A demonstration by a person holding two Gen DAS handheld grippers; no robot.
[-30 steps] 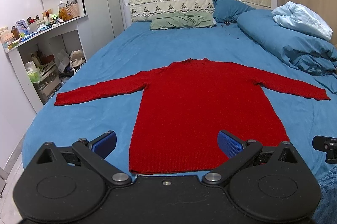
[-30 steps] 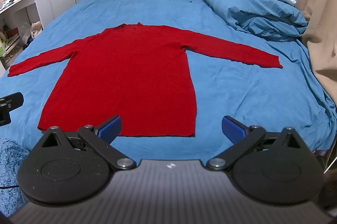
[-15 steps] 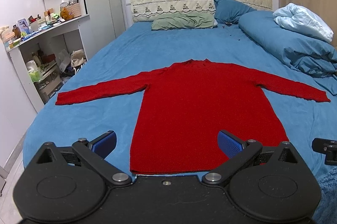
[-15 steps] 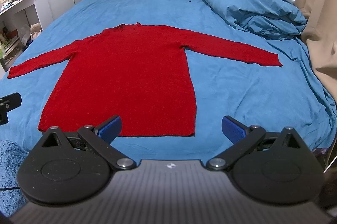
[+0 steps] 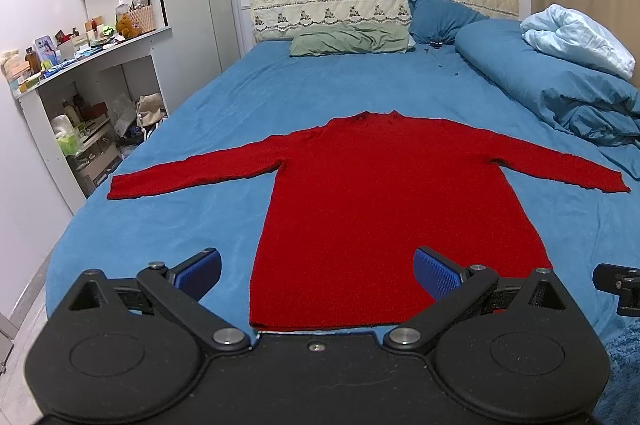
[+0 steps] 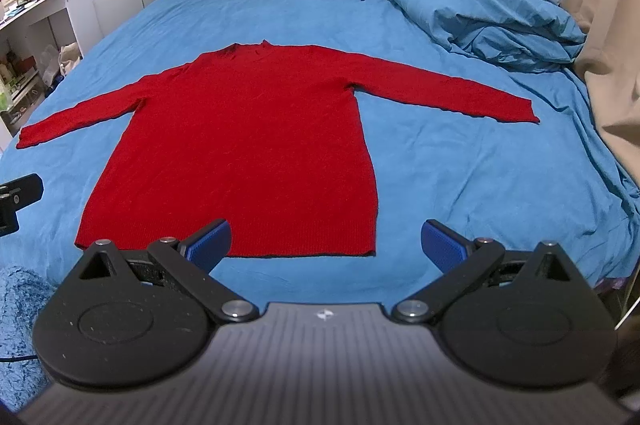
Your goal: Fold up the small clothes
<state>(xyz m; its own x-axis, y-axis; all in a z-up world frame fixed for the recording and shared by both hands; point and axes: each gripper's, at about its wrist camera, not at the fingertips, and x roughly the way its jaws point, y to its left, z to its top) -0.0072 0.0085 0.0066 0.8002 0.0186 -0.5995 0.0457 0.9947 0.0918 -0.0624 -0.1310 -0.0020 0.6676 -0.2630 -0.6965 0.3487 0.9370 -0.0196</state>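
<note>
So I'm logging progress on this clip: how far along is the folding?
Done: the red sweater lies flat on the bed, both sleeves spread out. In hand: nothing; the left hand-held gripper and right hand-held gripper hover open near the hem, not touching it. Left: every fold, sleeves in and then the body; no crease shows yet.

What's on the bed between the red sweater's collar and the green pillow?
Only bare blue bedsheet lies between the red knit sweater and the flat green pillow, in both wrist views.
</note>
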